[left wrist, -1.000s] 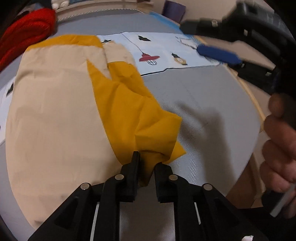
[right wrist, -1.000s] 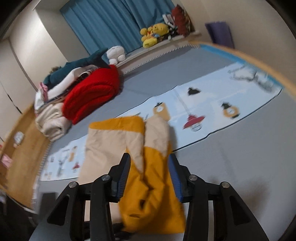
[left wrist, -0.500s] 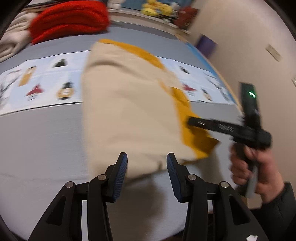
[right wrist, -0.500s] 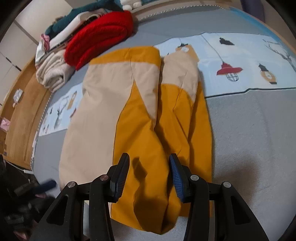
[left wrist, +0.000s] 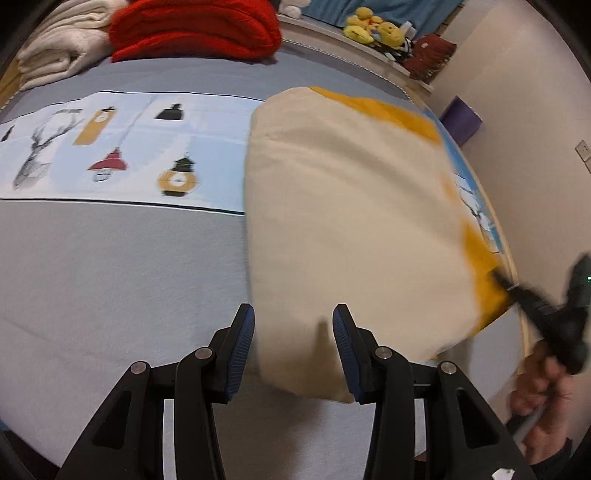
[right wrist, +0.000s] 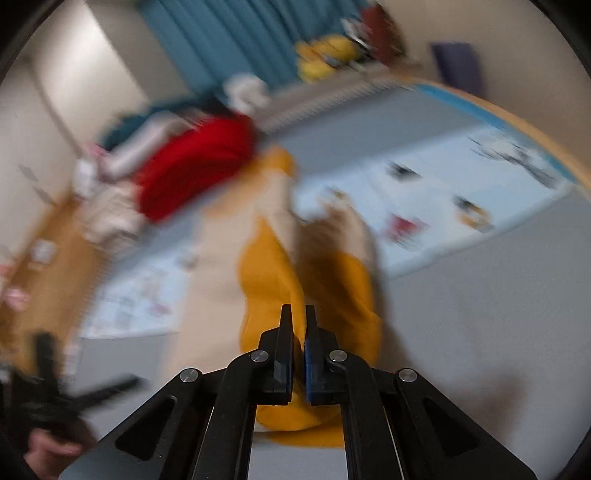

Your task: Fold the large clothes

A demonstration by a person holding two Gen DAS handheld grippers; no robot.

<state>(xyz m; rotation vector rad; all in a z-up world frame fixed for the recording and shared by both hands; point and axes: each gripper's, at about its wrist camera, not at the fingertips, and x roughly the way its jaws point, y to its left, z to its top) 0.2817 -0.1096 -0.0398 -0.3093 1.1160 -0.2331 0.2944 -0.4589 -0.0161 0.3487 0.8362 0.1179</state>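
A large beige and mustard-yellow garment [left wrist: 351,221] lies on the grey bed cover [left wrist: 110,266]. My left gripper [left wrist: 293,328] is open, its jaws standing either side of the garment's near beige corner. In the left wrist view my right gripper [left wrist: 496,278] sits at the garment's yellow right edge. In the blurred right wrist view my right gripper [right wrist: 299,325] is shut on the yellow edge of the garment [right wrist: 273,273], which stretches away from it.
A light blue printed strip [left wrist: 110,147] crosses the bed. Folded red [left wrist: 195,29] and white [left wrist: 62,48] blankets lie at the far side. Plush toys [left wrist: 373,31] sit on the ledge. A wall [left wrist: 535,147] runs along the right.
My left gripper let go of the yellow fold, opened and moved to the near beige corner. My right gripper came down and shut on the yellow edge.
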